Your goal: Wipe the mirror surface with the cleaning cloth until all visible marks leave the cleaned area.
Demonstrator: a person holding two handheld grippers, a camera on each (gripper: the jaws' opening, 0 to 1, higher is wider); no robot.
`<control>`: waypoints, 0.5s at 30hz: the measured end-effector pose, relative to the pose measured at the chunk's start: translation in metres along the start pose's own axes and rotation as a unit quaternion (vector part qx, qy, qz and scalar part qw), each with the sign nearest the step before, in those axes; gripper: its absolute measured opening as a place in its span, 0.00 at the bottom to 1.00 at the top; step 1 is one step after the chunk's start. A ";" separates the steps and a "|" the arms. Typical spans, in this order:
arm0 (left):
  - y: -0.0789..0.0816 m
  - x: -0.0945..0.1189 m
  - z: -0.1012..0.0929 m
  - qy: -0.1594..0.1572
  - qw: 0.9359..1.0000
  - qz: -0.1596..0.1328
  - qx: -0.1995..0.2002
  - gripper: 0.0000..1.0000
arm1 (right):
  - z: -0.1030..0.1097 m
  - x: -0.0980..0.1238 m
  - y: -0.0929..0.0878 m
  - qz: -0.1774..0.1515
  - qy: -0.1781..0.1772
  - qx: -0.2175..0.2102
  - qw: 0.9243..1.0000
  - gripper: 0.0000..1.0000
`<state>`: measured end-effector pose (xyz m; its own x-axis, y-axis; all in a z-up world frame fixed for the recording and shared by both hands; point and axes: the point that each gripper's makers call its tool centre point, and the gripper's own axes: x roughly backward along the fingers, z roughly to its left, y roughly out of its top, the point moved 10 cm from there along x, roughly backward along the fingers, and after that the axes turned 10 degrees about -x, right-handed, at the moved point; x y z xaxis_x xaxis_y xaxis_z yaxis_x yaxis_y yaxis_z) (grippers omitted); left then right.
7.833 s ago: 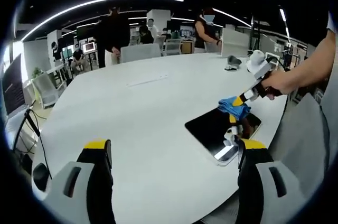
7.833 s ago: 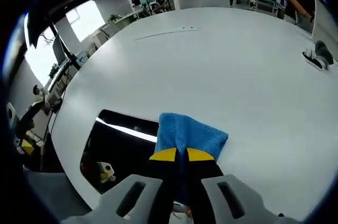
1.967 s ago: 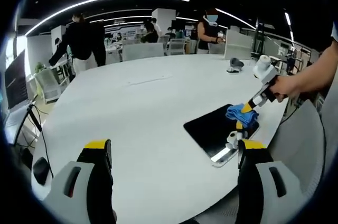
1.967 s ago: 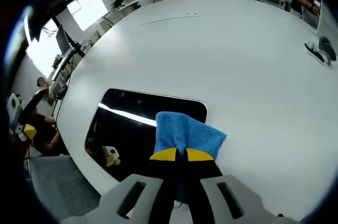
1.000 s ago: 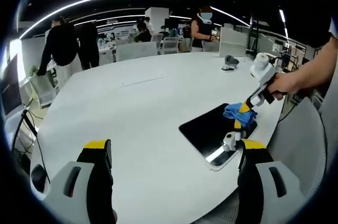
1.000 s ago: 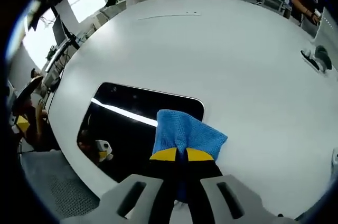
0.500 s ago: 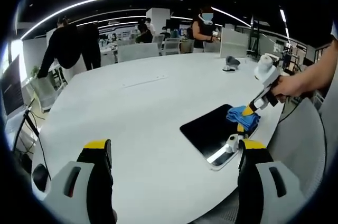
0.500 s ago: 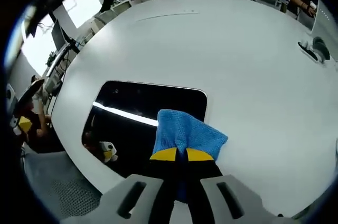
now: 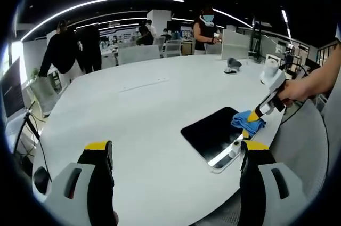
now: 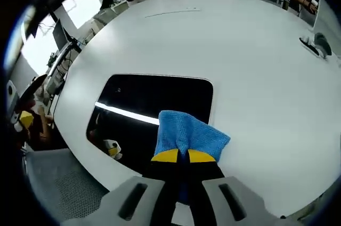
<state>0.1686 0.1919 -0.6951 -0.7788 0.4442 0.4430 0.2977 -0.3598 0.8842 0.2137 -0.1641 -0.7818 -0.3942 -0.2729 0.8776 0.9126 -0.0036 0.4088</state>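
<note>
The right gripper, clamped on the blue cloth, presses it at the mirror edge, mid-wipe. The left gripper waits, jaws apart. Next, I'd judge, a sweep across the glass.

No text, label, brand or number can be read on anything in either view.

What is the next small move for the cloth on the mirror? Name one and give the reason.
Probably sweep the blue cloth back across the dark glass toward the mirror's far side. The right gripper is shut on the cloth at the mirror's near edge, partly over the white table, so most of the glass lies unwiped ahead of it. The left gripper hangs open, clear of the mirror.
</note>
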 end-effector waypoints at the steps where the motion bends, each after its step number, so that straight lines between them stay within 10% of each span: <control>1: 0.000 0.000 0.000 0.000 1.000 0.001 0.001 0.99 | 0.000 0.000 0.000 0.001 0.000 -0.002 1.000 0.00; 15: 0.003 -0.002 0.000 -0.001 1.000 -0.006 0.002 0.99 | 0.000 0.003 -0.008 0.009 0.003 -0.018 1.000 0.00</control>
<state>0.1712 0.1893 -0.6932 -0.7810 0.4507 0.4323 0.2901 -0.3512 0.8902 0.2051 -0.1645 -0.7827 -0.3777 -0.2798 0.8826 0.9226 -0.0330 0.3844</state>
